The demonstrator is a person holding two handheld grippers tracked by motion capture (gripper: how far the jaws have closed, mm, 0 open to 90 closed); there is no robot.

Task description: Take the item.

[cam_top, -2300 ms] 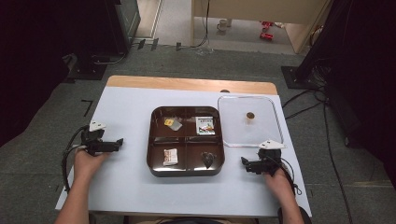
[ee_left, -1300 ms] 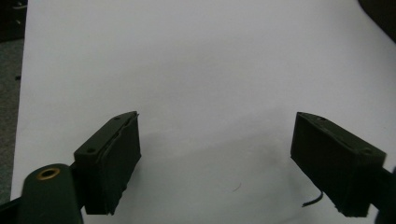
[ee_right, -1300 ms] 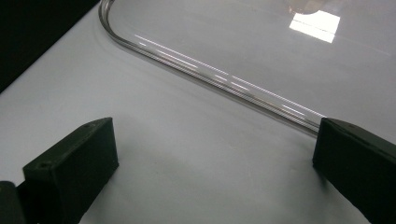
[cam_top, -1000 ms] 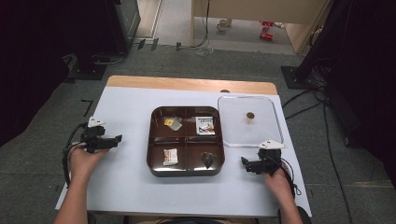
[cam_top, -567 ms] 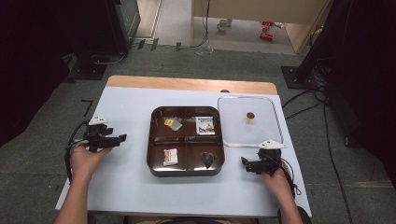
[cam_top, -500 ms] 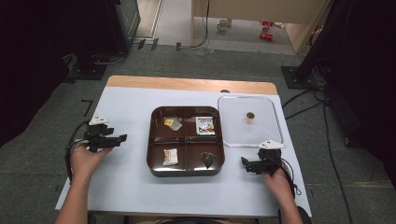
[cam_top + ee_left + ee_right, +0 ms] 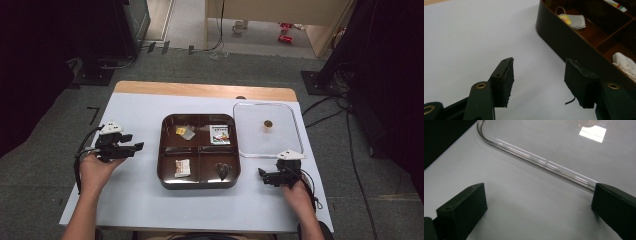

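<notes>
From the high view, a dark brown four-compartment tray (image 7: 200, 151) is seen at the middle of the white table (image 7: 140, 200). A tea bag (image 7: 185, 132) is lodged in its far-left compartment, a printed packet (image 7: 219, 134) in the far-right, a small sachet (image 7: 182, 167) in the near-left, and a dark item (image 7: 222, 170) in the near-right. A clear lid (image 7: 268, 130) is laid flat just right of the tray, with a small brown knob (image 7: 268, 123) at its centre. The left gripper (image 7: 134, 146) is held left of the tray, the right gripper (image 7: 262, 174) near the lid's near edge.

In the left gripper view, the jaws are spread wide with nothing between them, and the tray wall (image 7: 564, 45) is seen close by, to the right.

In the right gripper view, the jaws are parted wide over bare table, and the lid's rim (image 7: 541, 161) is crossed just beyond them.
</notes>
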